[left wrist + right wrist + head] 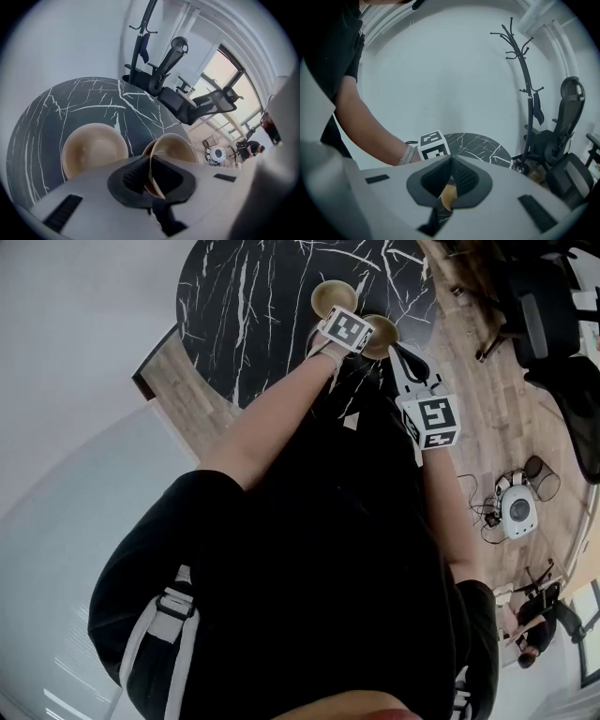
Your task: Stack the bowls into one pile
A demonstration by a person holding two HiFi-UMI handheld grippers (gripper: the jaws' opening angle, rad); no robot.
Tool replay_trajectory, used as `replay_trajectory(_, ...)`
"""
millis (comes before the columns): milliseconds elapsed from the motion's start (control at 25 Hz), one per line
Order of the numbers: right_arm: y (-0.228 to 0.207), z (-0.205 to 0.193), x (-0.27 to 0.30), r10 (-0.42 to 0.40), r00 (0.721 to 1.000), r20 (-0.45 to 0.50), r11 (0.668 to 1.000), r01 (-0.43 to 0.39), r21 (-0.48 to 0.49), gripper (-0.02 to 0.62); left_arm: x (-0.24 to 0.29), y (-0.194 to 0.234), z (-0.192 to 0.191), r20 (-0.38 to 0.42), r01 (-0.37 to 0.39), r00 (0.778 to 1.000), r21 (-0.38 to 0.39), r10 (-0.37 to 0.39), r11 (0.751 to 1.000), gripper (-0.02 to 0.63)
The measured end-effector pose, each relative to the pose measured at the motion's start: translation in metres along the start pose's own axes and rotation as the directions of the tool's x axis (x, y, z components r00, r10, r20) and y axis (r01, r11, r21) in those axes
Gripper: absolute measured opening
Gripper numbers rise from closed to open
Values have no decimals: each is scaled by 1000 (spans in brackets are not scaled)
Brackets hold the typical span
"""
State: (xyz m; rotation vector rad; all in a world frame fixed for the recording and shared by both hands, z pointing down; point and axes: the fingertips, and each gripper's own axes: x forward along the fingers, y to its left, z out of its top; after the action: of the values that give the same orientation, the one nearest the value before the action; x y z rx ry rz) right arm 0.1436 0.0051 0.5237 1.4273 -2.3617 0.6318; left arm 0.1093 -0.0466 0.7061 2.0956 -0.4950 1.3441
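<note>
Two tan bowls are on the black marble table (244, 296). One bowl (93, 147) rests upright and apart, also seen at the far side in the head view (330, 294). The second bowl (176, 149) is tilted towards me, and my left gripper (151, 164) is shut on its thin near rim. In the head view this bowl (384, 334) shows beside the left gripper (361, 338), partly under its marker cube. My right gripper (451, 161) is shut with nothing held, off the table's near edge (401, 357); a tan patch of bowl (449, 197) shows behind its pads.
Office chairs (187, 101) and a coat stand (525, 70) are beyond the table. A small white device (517, 510) with cables lies on the wooden floor. My arm with a wristband (408, 154) crosses the right gripper view.
</note>
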Motion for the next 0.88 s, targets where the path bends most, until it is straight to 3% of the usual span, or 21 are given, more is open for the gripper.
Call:
replay_trajectory(200, -2, 3, 2, 5, 1000, 2, 1000, -5, -5, -9, -3, 3, 2, 9, -20, 1000, 10, 20, 1000, 34)
replay_trajectory(600, 5, 6, 3, 13, 1000, 5, 1000, -13, -18, -9, -18, 5, 9, 54, -61, 997, 42, 59, 997, 129)
replay_trajectory(880, 13, 16, 5, 29, 1000, 8, 999, -29, -40, -9, -51, 10, 21, 189, -71, 980, 53, 60, 996, 133)
